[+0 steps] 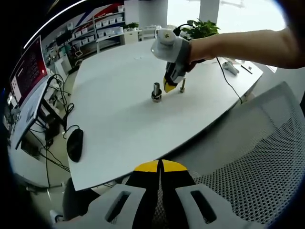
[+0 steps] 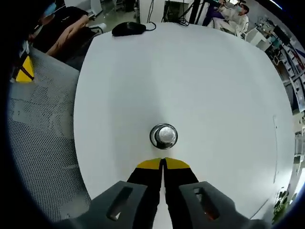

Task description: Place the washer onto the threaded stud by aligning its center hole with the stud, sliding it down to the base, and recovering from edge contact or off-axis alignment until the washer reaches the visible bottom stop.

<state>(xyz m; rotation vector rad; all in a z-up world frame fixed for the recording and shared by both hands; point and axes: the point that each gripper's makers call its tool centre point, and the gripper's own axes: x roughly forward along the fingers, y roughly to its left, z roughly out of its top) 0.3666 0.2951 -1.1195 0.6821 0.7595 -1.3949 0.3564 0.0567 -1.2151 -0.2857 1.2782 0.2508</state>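
A short threaded metal stud [image 1: 156, 90] stands upright near the middle of the white table [image 1: 119, 114]. A wider metal ring, the washer or the base, I cannot tell which, lies round its foot. From above, the stud [image 2: 164, 135] shows as a shiny round top inside that ring. My right gripper [image 2: 163, 164] is shut just short of it, with nothing showing between the yellow tips. In the left gripper view, a hand holds the right gripper [image 1: 168, 88] pointing down beside the stud. My left gripper [image 1: 161, 165] is shut, well back over the chair.
A small bolt [image 1: 182, 86] stands just right of the stud. A black mouse [image 1: 75, 144] with its cable lies near the table edge. A grey mesh chair [image 1: 257, 162] is under my left gripper. Shelves, cables and plants ring the table.
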